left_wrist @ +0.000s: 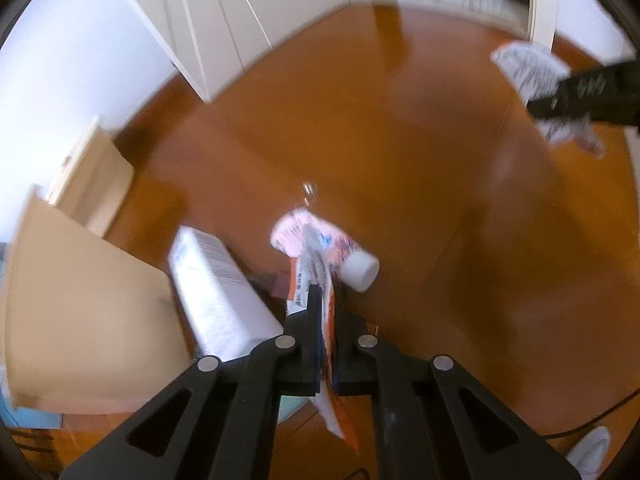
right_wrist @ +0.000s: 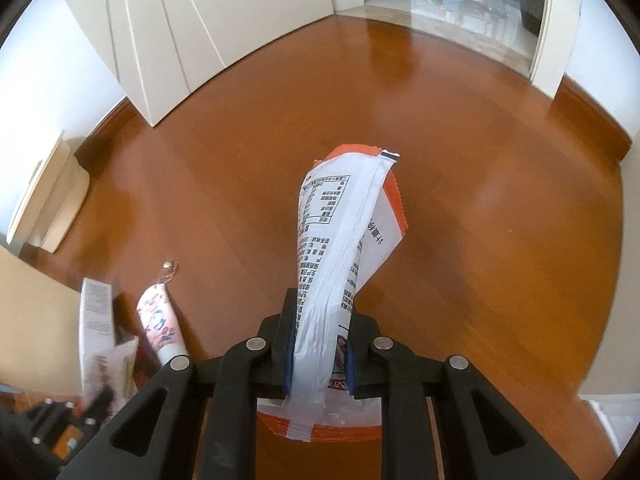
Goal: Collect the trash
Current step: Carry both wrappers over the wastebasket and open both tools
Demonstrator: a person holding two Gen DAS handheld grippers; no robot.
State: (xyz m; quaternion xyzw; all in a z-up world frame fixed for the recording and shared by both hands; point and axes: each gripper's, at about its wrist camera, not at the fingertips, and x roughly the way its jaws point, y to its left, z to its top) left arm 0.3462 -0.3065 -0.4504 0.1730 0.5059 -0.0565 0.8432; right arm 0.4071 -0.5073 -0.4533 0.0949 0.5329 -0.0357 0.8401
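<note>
Wrapper (right_wrist: 340, 248) is pinched in right tongs (right_wrist: 320, 344), long axis running forward along the fingers, held clear above the floor (right_wrist: 480, 160). A second, thinner wrapper (left_wrist: 316, 276) is pinched edge-on in left tongs (left_wrist: 322, 320). Tube (left_wrist: 320, 244) and white box (left_wrist: 216, 288) are left on the floor just ahead of the left tongs, nearer that hand. Cardboard box (left_wrist: 80, 300) sits left of them; probable drop point.

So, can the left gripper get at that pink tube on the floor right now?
Probably not yet. The left gripper is shut on an orange-and-white wrapper, so its jaws are full, though the pink tube lies unobstructed just ahead on the wooden floor.
</note>
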